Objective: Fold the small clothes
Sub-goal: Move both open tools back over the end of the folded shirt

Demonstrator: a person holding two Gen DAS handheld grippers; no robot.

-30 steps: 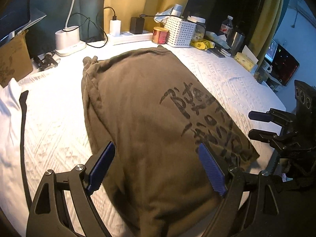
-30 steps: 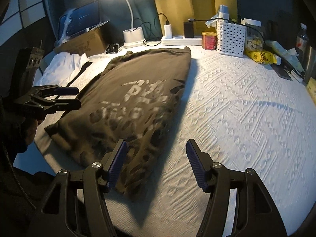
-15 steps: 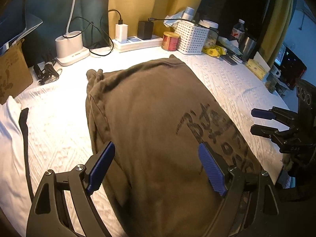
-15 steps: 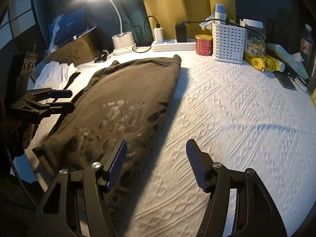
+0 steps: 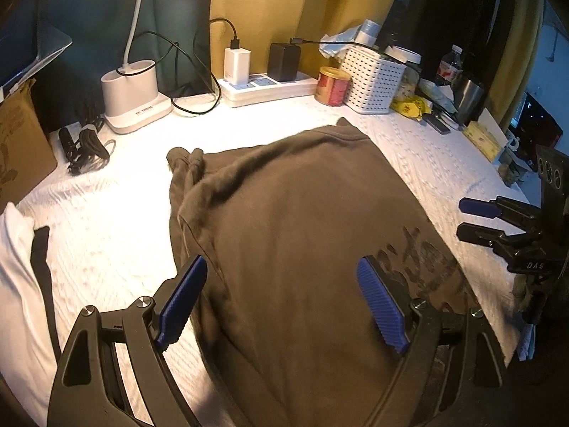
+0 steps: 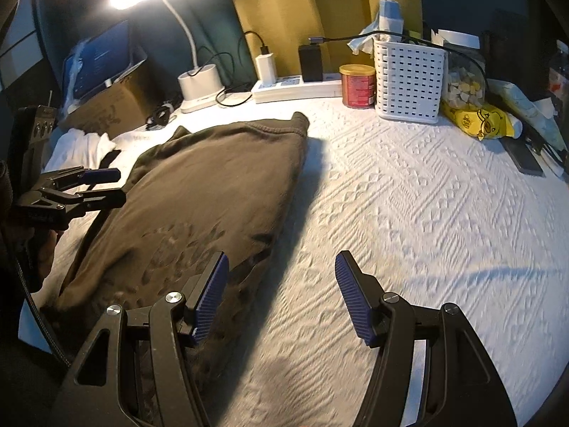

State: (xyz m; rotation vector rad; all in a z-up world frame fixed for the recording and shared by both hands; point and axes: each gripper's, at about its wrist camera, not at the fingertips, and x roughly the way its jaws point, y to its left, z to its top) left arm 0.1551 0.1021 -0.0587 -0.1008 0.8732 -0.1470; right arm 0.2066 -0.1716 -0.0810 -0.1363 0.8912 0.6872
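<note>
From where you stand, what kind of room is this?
Probably a bedroom or dorm. A brown garment lies on a white quilted cover, with a lamp, a power strip and a basket crowded along the wall.

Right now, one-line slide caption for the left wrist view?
Open left gripper hovers over the olive-brown shirt on the white bedspread; open right gripper waits alongside.

Both hand-held grippers [image 5: 282, 299] [image 6: 279, 297] spread, empty
</note>
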